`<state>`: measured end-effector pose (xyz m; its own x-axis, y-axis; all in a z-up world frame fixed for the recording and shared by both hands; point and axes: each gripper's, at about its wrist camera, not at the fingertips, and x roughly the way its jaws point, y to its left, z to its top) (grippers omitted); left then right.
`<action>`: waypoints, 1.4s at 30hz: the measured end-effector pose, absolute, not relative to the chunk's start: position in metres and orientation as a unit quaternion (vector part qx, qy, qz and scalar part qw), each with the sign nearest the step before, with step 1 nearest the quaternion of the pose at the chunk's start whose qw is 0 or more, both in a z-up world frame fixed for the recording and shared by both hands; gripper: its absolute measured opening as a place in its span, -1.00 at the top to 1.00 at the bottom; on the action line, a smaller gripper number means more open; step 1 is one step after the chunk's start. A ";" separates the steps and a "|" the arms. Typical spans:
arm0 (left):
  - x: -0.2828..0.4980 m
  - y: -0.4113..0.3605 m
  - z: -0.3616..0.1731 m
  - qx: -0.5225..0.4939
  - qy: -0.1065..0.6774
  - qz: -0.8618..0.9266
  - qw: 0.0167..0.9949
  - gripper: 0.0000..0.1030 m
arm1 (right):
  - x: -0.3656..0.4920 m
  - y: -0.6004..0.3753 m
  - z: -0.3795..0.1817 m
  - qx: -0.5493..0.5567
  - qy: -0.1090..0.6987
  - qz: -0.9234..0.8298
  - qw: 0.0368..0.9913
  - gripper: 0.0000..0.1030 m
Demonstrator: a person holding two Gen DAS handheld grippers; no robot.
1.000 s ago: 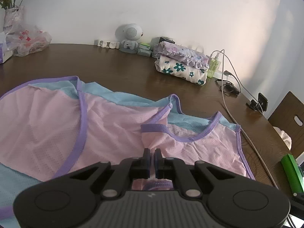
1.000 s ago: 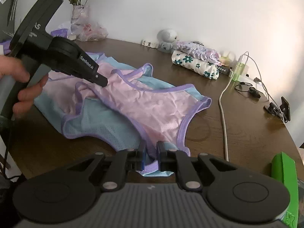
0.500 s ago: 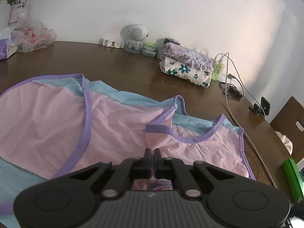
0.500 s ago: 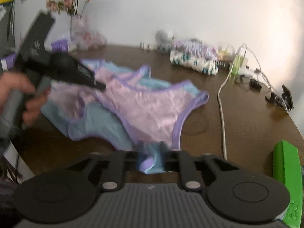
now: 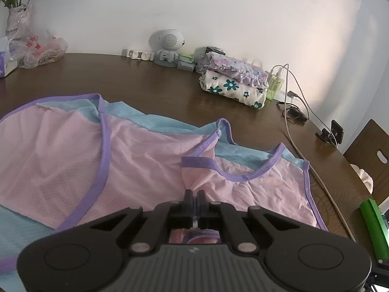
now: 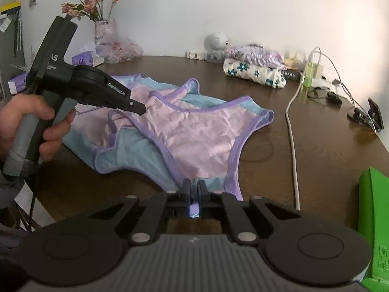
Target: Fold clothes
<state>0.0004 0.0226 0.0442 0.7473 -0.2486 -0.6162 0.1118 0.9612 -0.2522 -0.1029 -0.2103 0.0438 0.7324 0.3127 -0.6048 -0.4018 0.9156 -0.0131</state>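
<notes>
Lying spread across the brown table (image 6: 304,150), one pink and blue mesh garment (image 6: 194,131) with purple binding, partly doubled over itself, its long axis running from the lower centre of the right wrist view up toward the upper left. Right gripper (image 6: 193,192): jaws drawn nearly together on a purple-edged tip of the garment at the bottom centre of its frame, blue and purple cloth showing in the slot. Left gripper (image 5: 195,198): jaws likewise narrow, a sliver of pink cloth pinched between them; in the right wrist view it (image 6: 142,109) sits at left of centre, held by a hand (image 6: 26,124) and pointing at the garment's pink panel. Both grippers thus hold the one piece at separate points, the right at the near tip, the left farther up-frame and leftward; a fold would likely carry one held part along or across that axis. Containers: none holding clothes. Also present: folded clothes stack (image 5: 233,85) at upper right of centre in the left wrist view, well apart; white cable (image 6: 293,131) just beside the garment's right edge; a vase of flowers (image 6: 103,24) at upper left.
</notes>
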 end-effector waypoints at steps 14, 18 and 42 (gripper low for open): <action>-0.085 0.124 0.081 -0.010 0.294 -0.150 0.944 0.36 | -0.121 -0.203 0.068 -0.039 0.265 0.239 0.933 0.41; -0.105 0.166 0.069 -0.012 0.314 -0.113 0.943 0.33 | -0.124 -0.173 0.064 -0.068 0.250 0.290 0.921 0.41; -0.116 0.187 0.034 0.019 0.287 -0.216 0.933 0.99 | -0.121 -0.145 0.046 -0.093 0.313 0.314 0.891 0.96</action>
